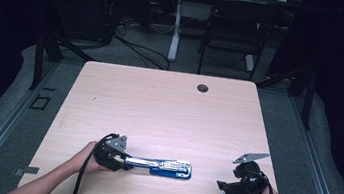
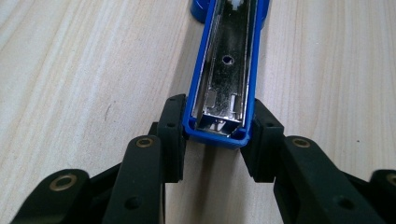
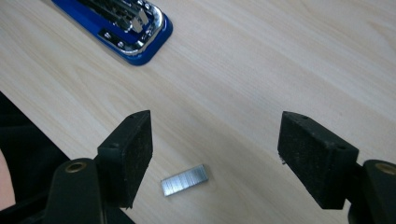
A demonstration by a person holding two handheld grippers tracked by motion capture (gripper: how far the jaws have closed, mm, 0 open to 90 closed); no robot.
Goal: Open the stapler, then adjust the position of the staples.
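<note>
Blue stapler (image 1: 166, 167), opened out flat with its metal staple channel bared, lies low and left of centre in the high view on the pale wooden counter (image 1: 168, 106). Its open top arm is clenched at the end between the pads of the left gripper (image 2: 215, 135). Lower right in that view, the right gripper (image 3: 215, 156) stands released, jaws wide, over a small strip of staples (image 3: 184, 179) lying loose on the counter between them.

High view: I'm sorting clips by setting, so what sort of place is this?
Probably a lab or office recording room: a pale wooden desk with a cable hole, a black chair behind it, loose cables on grey carpet, and dark curtains at the sides.
</note>
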